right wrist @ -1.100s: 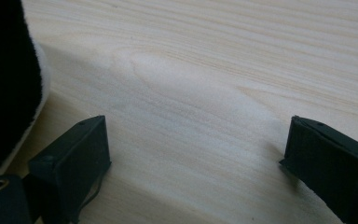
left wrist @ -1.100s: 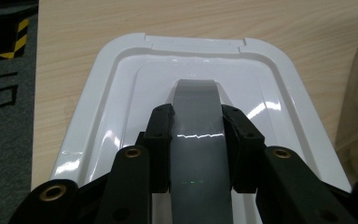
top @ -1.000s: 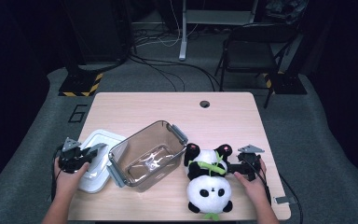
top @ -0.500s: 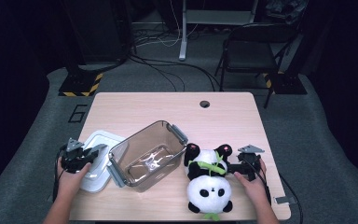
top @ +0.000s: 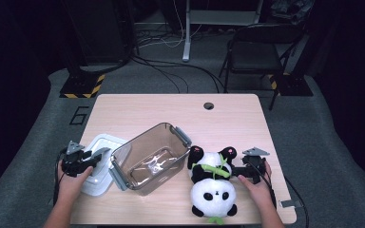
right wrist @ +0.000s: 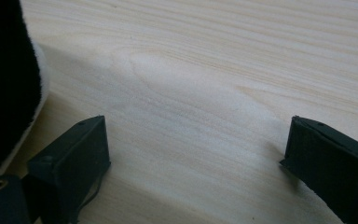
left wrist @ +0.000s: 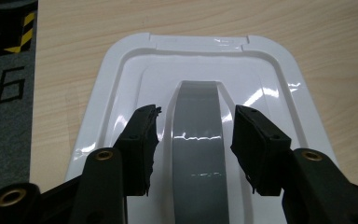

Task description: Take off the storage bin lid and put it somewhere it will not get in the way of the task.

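Observation:
A white lid (top: 100, 172) with a grey strap handle (left wrist: 199, 154) lies flat on the table, left of a clear plastic container (top: 123, 151). My left gripper (top: 96, 157) sits low over the lid (left wrist: 214, 60). Its jaws have just been opening, and my left gripper (left wrist: 196, 116) now straddles the handle with a gap on each side, so it is open. A panda plush (top: 214, 187) lies right of the container. My right gripper (top: 235, 172) rests on the table at the panda's right side, and my right gripper (right wrist: 198, 130) stands wide open over bare wood, the panda's fur (right wrist: 4, 84) at its left.
The container has grey latches (top: 183, 136) and lies tilted between lid and panda. A round cable hole (top: 208, 105) sits near the table's far edge. A folding chair (top: 254, 52) and floor cables lie beyond the table.
The left gripper's jaws stand wider apart over the lid than before. Both hands, the lid, the container and the panda have kept their places.

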Available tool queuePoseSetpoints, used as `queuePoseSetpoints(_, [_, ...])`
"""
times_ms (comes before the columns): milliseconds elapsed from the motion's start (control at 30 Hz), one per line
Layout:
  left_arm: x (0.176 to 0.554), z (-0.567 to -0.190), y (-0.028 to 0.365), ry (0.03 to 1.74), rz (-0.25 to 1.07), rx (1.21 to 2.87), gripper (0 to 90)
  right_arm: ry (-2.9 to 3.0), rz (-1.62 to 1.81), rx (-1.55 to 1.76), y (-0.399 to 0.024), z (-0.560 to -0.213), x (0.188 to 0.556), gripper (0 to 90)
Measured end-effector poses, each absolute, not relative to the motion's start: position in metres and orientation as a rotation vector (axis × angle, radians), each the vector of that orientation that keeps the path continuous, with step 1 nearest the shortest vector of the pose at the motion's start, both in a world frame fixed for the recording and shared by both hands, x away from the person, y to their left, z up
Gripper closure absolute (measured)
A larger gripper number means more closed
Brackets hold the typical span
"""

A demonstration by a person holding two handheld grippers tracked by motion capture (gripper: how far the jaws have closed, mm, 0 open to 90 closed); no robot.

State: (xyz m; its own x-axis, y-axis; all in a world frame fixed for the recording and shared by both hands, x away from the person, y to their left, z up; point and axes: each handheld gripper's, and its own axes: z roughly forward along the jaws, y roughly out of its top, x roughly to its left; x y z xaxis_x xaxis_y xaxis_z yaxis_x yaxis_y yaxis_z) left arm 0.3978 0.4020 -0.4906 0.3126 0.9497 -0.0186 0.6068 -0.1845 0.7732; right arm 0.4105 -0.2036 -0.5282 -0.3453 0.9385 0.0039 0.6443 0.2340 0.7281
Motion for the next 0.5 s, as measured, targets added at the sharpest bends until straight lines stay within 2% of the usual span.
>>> queuePoseSetpoints(167, [0.393, -0.475, 0.403, 1.349, 0.644, 1.855, 48.5, 2.073, 0.9, 1.454, -0.203, -0.528, 0.411, 5.3])
queuePoseSetpoints(500, [0.389, -0.454, 0.401, 1.349, 0.556, 1.811, 45.7, 2.048, 0.894, 1.482, -0.199, -0.528, 0.408, 6.2])
